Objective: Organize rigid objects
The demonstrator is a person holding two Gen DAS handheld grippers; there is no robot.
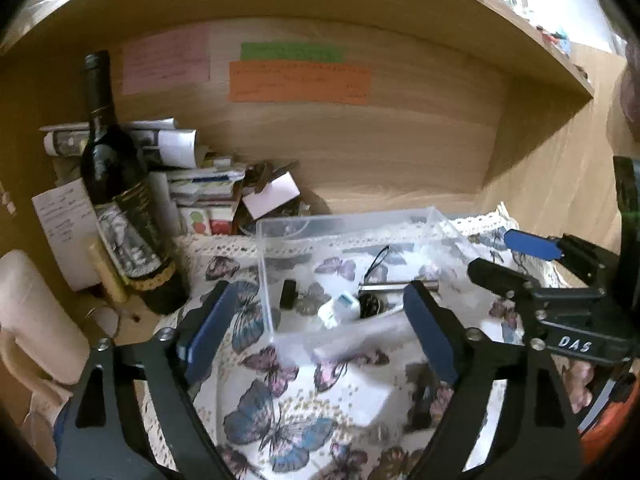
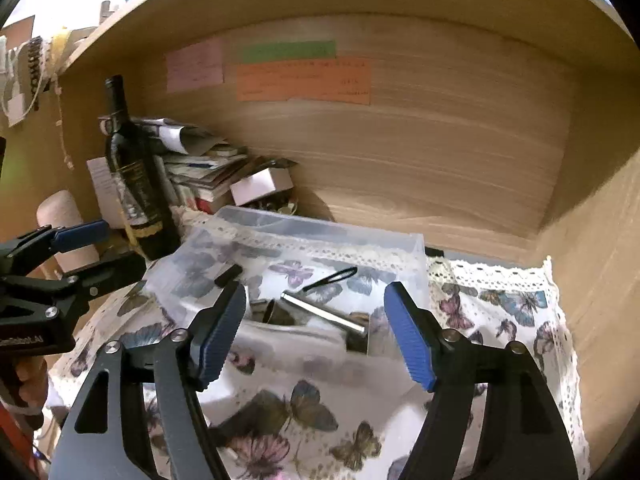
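Both grippers' fingers [image 2: 408, 340] spread wide, empty, metal tube [image 2: 324, 314] lying diagonally in clear box [image 2: 320, 228]

A wooden worktop [image 2: 420, 216] sits in a recess under a shelf, with a butterfly-print cloth [image 1: 288, 412] with lace edging spread over its near part. On the cloth stands a clear plastic box [image 2: 304, 232], its base flat on the fabric. To the left, a dark wine bottle [image 1: 120, 196] stands upright on the bare wood just beside the cloth's edge. Behind the bottle, a stack of papers and booklets [image 1: 200, 184] rests against the back wall, with a small white box [image 2: 262, 186] tilted beside it.
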